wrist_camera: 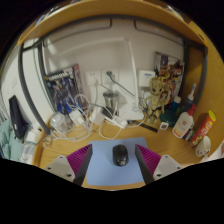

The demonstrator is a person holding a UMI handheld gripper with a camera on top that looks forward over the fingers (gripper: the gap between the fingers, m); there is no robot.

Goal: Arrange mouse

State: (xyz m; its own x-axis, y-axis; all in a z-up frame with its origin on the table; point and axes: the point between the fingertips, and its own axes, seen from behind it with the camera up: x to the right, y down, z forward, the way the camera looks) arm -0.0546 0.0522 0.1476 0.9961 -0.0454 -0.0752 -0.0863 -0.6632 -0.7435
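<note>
I am seeing the black mouse [120, 154] lying on a pale blue mouse mat [112, 170], which is sitting on the wooden counter [170, 150]. The mouse is resting on its own, between the two fingers of my gripper [113, 163], with a clear gap showing on either side, so the gripper is standing open around it and not pressing on it. The purple pads [76, 160] are facing inward from the left and right.

Just beyond the mouse, toward the far edge of the counter, white plugs and chargers [75, 122] are lying in a tangle with their cables running up the pale wall [100, 60]. To the far right, a white bottle [183, 124] is standing beside an orange and yellow bottle [204, 125]. More small clutter is crowding the far right against the wall, too small for me to name.
</note>
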